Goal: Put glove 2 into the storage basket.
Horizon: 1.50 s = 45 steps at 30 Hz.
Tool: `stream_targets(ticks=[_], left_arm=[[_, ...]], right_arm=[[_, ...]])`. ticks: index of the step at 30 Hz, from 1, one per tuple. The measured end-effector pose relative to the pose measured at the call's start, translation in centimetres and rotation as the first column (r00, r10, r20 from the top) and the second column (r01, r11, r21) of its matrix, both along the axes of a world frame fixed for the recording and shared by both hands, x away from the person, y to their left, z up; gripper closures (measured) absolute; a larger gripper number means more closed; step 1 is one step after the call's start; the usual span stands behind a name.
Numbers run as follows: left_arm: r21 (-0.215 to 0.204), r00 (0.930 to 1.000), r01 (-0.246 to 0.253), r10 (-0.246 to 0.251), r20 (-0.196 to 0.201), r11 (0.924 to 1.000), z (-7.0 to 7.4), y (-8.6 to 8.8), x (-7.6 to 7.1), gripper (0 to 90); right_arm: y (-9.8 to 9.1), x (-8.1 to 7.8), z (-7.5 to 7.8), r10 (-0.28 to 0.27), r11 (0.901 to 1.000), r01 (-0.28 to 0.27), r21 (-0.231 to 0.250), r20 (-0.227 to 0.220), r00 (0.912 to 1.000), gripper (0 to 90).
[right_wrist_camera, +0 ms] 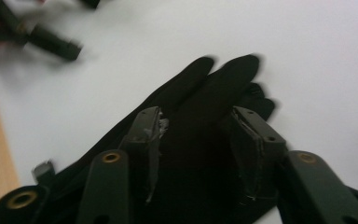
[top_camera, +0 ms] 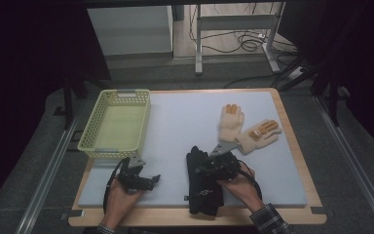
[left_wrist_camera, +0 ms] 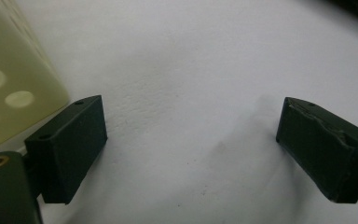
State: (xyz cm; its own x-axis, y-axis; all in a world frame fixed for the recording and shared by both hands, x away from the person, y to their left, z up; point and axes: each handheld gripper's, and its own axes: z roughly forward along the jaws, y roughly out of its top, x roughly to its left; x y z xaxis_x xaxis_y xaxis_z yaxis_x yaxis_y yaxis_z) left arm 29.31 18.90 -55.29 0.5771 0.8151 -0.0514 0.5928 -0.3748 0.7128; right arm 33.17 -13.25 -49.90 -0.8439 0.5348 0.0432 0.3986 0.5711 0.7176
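Mat (top_camera: 185, 122): one pale sheet over the wooden table (top_camera: 292, 141), everything lies on it.
Basket (top_camera: 93, 146): one, yellow, nothing in it, at the far left corner of the mat.
Black gloves (top_camera: 202, 187): a flat pile at the near edge, fingers pointing away from the person; looks like two stacked, but I cannot tell for sure.
Tan gloves (top_camera: 231, 124): two, just touching, on the right half of the mat beyond the black pile.
Right gripper (right_wrist_camera: 200, 140): down on the black gloves, jaws half apart and straddling the cloth; the pads do not look pressed in yet.
Left gripper (left_wrist_camera: 191, 140): rests on bare mat just beside the basket's near corner, jaws wide, holding nothing.
Doing the grab well: I'd say press low enough to pinch the fabric itself, not skim it, and close near the palm so the fingers don't flop. If only one glove is wanted, nip the top layer alone.
Risk: a shallow bite would probably slip off on lifting.
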Motion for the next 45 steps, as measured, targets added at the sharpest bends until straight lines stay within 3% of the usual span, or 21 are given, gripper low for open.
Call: stream_targets(ticks=[6, 8, 9, 10, 13, 19, 21, 22, 23, 24, 28, 31, 32, 34, 37, 38, 39, 40, 42, 45], left_arm=[[0.000, 1.0000, -0.001, 0.001, 0.000, 1.0000, 0.0, 0.0, 0.0, 8.8], [0.000, 1.0000, -0.001, 0.001, 0.000, 1.0000, 0.0, 0.0, 0.0, 8.8], [0.000, 1.0000, -0.001, 0.001, 0.000, 1.0000, 0.0, 0.0, 0.0, 8.8], [0.001, 1.0000, 0.000, 0.000, 0.000, 1.0000, 0.0, 0.0, 0.0, 8.8], [0.005, 1.0000, 0.003, -0.003, -0.001, 1.0000, 0.0, 0.0, 0.0, 8.8], [0.001, 1.0000, 0.000, 0.000, 0.000, 1.0000, 0.0, 0.0, 0.0, 8.8], [0.000, 1.0000, -0.001, 0.001, 0.000, 1.0000, 0.0, 0.0, 0.0, 8.8], [0.000, 1.0000, -0.001, 0.001, 0.000, 1.0000, 0.0, 0.0, 0.0, 8.8], [0.000, 1.0000, 0.000, 0.000, 0.000, 1.0000, 0.0, 0.0, 0.0, 8.8], [0.000, 1.0000, 0.000, 0.000, 0.000, 1.0000, 0.0, 0.0, 0.0, 8.8], [0.003, 1.0000, 0.003, -0.003, -0.001, 1.0000, 0.0, 0.0, 0.0, 8.8], [0.003, 1.0000, 0.003, -0.003, -0.001, 1.0000, 0.0, 0.0, 0.0, 8.8], [0.003, 1.0000, 0.003, -0.003, -0.001, 1.0000, 0.0, 0.0, 0.0, 8.8], [0.003, 1.0000, 0.003, -0.003, -0.001, 1.0000, 0.0, 0.0, 0.0, 8.8], [0.004, 1.0000, 0.003, -0.003, -0.001, 1.0000, 0.0, 0.0, 0.0, 8.8], [0.004, 1.0000, 0.003, -0.003, -0.001, 1.0000, 0.0, 0.0, 0.0, 8.8], [0.003, 1.0000, 0.002, -0.002, -0.001, 1.0000, 0.0, 0.0, 0.0, 8.8], [0.004, 1.0000, 0.003, -0.003, -0.001, 1.0000, 0.0, 0.0, 0.0, 8.8], [0.004, 1.0000, 0.003, -0.003, -0.001, 1.0000, 0.0, 0.0, 0.0, 8.8], [0.004, 1.0000, 0.003, -0.003, -0.001, 1.0000, 0.0, 0.0, 0.0, 8.8]], right_arm=[[-0.6, -0.8, 0.0, 0.105, 0.9934, -0.106, -0.044, -0.012, 0.9943, 51.1], [-0.6, -0.7, -0.1, 0.118, 0.9910, -0.118, -0.062, -0.013, 0.9930, 51.7], [-0.1, -0.6, -0.7, 0.142, 0.9821, -0.141, -0.125, -0.008, 0.9899, 55.9], [-0.1, -0.6, -0.7, 0.142, 0.9821, -0.141, -0.125, -0.008, 0.9899, 55.9], [0.1, 0.2, -1.0, 0.144, 0.9806, -0.148, -0.128, -0.041, 0.9887, 76.0], [0.1, -0.3, -0.7, 0.077, 0.9902, -0.082, -0.114, -0.042, 0.9961, 83.0], [-0.3, -0.8, 0.1, -0.008, 0.9981, 0.006, -0.062, -0.039, 0.9992, 83.2], [-0.3, -0.8, 0.1, -0.008, 0.9981, 0.006, -0.062, -0.039, 0.9992, 83.2], [-0.7, -1.2, 0.8, -0.050, 0.9986, 0.049, -0.017, -0.047, 0.9976, 83.2], [-0.7, -1.2, 0.8, -0.050, 0.9986, 0.049, -0.017, -0.047, 0.9976, 83.2], [-1.2, -2.4, 2.4, -0.121, 0.9898, 0.126, 0.066, -0.076, 0.9897, 83.0], [-1.1, -3.1, 2.6, -0.146, 0.9848, 0.152, 0.083, -0.078, 0.9862, 83.0], [-0.8, -3.6, 2.5, -0.160, 0.9792, 0.170, 0.111, -0.091, 0.9829, 82.8], [-0.4, -4.0, 2.0, -0.186, 0.9763, 0.192, 0.099, -0.070, 0.9801, 82.4], [-0.1, -4.1, 0.7, -0.222, 0.9739, 0.224, 0.038, -0.035, 0.9744, 78.9], [-0.1, -4.1, 0.2, -0.228, 0.9734, 0.228, 0.023, -0.013, 0.9736, 74.7], [-0.2, -4.2, -0.2, -0.227, 0.9738, 0.227, 0.009, -0.003, 0.9738, 63.6], [-0.3, -4.2, -0.4, -0.216, 0.9763, 0.216, 0.004, -0.002, 0.9763, 55.7], [-0.8, -4.3, -0.3, -0.217, 0.9760, 0.217, 0.017, 0.011, 0.9761, 50.7], [-2.0, -3.8, 0.5, -0.248, 0.9682, 0.247, 0.043, 0.039, 0.9679, 55.9]])
